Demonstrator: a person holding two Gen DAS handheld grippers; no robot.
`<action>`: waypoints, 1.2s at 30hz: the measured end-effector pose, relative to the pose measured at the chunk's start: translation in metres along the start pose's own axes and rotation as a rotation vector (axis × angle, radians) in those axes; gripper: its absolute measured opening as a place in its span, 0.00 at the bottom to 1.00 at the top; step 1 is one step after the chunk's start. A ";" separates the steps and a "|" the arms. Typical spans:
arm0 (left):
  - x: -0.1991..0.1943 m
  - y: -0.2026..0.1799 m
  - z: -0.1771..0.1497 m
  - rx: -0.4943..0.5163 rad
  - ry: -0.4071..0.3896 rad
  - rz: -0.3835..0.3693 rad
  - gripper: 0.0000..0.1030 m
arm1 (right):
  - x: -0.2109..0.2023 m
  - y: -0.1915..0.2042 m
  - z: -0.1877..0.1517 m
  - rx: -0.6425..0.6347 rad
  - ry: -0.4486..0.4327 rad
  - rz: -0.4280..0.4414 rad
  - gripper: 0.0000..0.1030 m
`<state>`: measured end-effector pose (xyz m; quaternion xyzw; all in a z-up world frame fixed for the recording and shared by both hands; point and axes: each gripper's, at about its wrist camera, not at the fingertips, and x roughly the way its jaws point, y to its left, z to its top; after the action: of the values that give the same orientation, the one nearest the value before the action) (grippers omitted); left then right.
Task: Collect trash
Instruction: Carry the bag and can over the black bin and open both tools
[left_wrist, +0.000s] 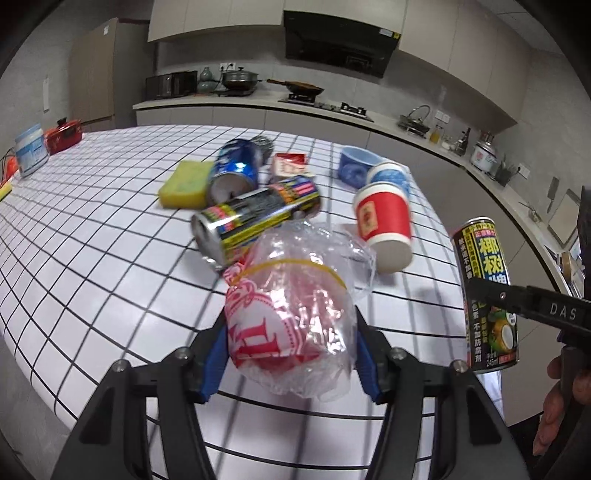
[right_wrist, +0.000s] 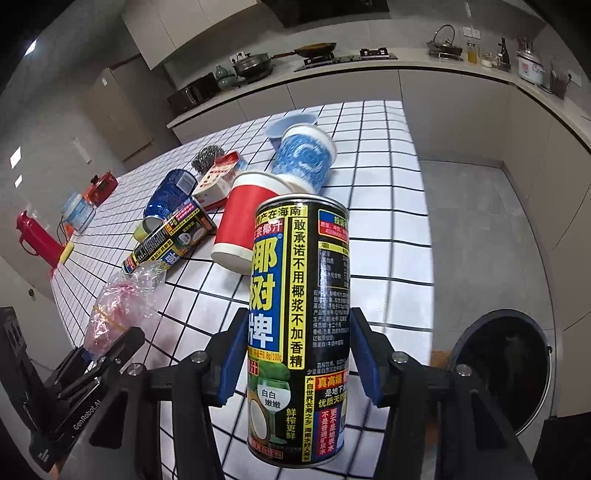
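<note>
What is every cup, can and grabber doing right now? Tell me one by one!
Left gripper: shut on plastic-wrapped cup.
Right gripper: shut on coconut juice can, upright, lifted.
Second coconut can: lying on its side.
Blue can: lying down.
Red paper cup: tipped over.
Blue paper cup: tipped over.

I am seeing the left gripper (left_wrist: 291, 354) pointing steeply downward, its blue pads (left_wrist: 214, 360) pressing both sides of a plastic-wrapped cup (left_wrist: 288, 314). The right gripper (right_wrist: 295, 362) is also tilting downward, its pads (right_wrist: 232, 354) sitting against the flanks of an upright black can (right_wrist: 299, 325), carrying it clear of the surface. In the left view, the person's right hand (left_wrist: 557, 402) is wrapping the right gripper's handle at the frame's right edge.
</note>
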<state>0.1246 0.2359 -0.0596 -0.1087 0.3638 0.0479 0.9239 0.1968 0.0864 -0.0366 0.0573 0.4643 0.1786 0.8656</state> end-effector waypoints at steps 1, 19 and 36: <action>-0.001 -0.003 -0.001 0.001 -0.002 -0.003 0.58 | -0.004 -0.003 -0.001 0.002 -0.004 0.000 0.53; -0.002 -0.142 -0.011 0.123 -0.004 -0.167 0.58 | -0.091 -0.123 -0.022 0.085 -0.072 -0.108 0.53; 0.020 -0.246 -0.059 0.172 0.096 -0.233 0.58 | -0.089 -0.242 -0.083 0.054 0.018 -0.163 0.53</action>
<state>0.1416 -0.0173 -0.0747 -0.0726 0.3954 -0.0961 0.9106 0.1453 -0.1766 -0.0774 0.0412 0.4796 0.0957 0.8713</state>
